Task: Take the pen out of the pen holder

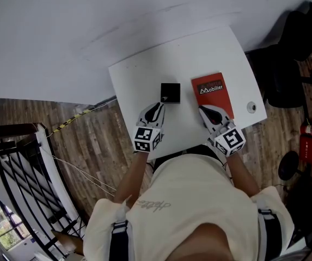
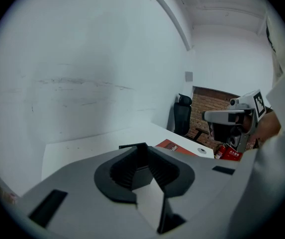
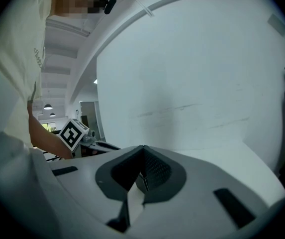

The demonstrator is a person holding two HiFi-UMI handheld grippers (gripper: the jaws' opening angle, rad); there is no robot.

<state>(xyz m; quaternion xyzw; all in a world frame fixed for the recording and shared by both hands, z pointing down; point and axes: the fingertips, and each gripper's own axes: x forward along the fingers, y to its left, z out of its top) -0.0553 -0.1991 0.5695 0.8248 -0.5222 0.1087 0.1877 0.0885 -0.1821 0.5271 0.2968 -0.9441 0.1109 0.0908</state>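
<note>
left gripper [image 1: 157, 110] jaws pressed together, empty, over near edge of the white table [image 1: 139, 72] | right gripper [image 1: 207, 113] likewise closed on nothing, tip at near corner of the red book [image 1: 212, 93] | black pen holder [image 1: 170, 92] stood on the table just ahead of left gripper, beside the book | pen inside too small to tell

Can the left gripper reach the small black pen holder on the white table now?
Probably yes: the left gripper points at the black square pen holder, close by, with only bare white table between them. Its jaws are together, so they must open first.
</note>
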